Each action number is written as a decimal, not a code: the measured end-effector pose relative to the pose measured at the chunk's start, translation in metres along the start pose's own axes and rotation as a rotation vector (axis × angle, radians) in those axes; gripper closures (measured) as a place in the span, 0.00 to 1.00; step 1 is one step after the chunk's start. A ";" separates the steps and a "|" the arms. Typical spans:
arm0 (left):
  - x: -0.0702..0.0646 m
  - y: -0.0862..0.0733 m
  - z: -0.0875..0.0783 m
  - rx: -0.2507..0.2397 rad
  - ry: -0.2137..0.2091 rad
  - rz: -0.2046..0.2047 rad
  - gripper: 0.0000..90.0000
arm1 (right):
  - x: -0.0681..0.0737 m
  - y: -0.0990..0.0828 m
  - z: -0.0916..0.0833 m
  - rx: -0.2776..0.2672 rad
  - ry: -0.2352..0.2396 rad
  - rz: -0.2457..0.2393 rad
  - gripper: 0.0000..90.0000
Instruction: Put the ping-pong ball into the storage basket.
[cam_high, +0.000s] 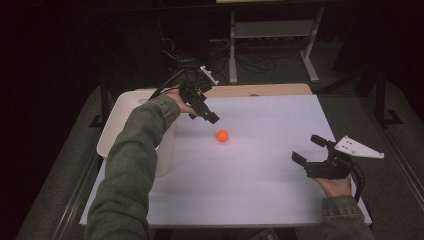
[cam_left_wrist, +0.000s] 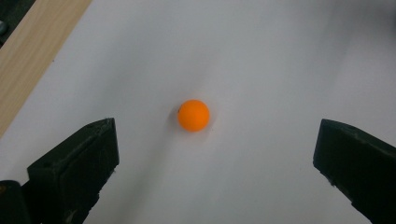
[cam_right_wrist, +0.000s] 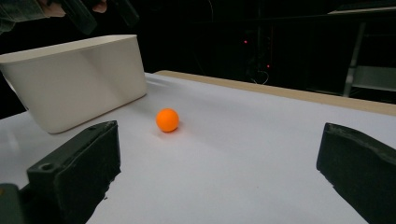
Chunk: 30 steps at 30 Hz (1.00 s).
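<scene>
Here the orange ball (cam_high: 222, 135) is sitting alone on the white table (cam_high: 260, 185), nothing touching it. The left gripper (cam_high: 209, 117) is hovering just above and beside it, jaws spread wide. A white bin (cam_high: 117, 122) is standing near, at the table's left edge. The right gripper (cam_high: 309, 150) is waiting well apart, jaws likewise wide.

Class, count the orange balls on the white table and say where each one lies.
1. The orange ball lies on the white table, right of the white bin, whose inside is partly hidden.
</scene>
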<state>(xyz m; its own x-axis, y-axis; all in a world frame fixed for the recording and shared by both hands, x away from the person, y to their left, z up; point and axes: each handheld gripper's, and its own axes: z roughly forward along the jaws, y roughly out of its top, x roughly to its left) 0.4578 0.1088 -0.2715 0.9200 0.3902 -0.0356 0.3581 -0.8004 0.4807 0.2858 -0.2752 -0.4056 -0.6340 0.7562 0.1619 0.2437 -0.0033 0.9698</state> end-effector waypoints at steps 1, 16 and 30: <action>0.002 0.000 0.003 0.002 -0.004 -0.005 0.00 | 0.000 0.000 0.000 -0.002 0.000 0.000 0.00; 0.009 0.002 0.026 0.035 -0.025 -0.015 0.00 | -0.002 0.000 -0.001 -0.004 0.001 0.004 0.00; 0.014 0.002 0.044 0.058 -0.045 -0.026 0.00 | -0.002 0.001 0.000 -0.007 0.009 0.005 0.00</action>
<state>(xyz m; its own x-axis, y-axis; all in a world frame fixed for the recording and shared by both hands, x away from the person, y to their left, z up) 0.4785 0.0929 -0.3092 0.9162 0.3911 -0.0872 0.3890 -0.8160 0.4275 0.2868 -0.2767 -0.4046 -0.6396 0.7501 0.1681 0.2415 -0.0114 0.9703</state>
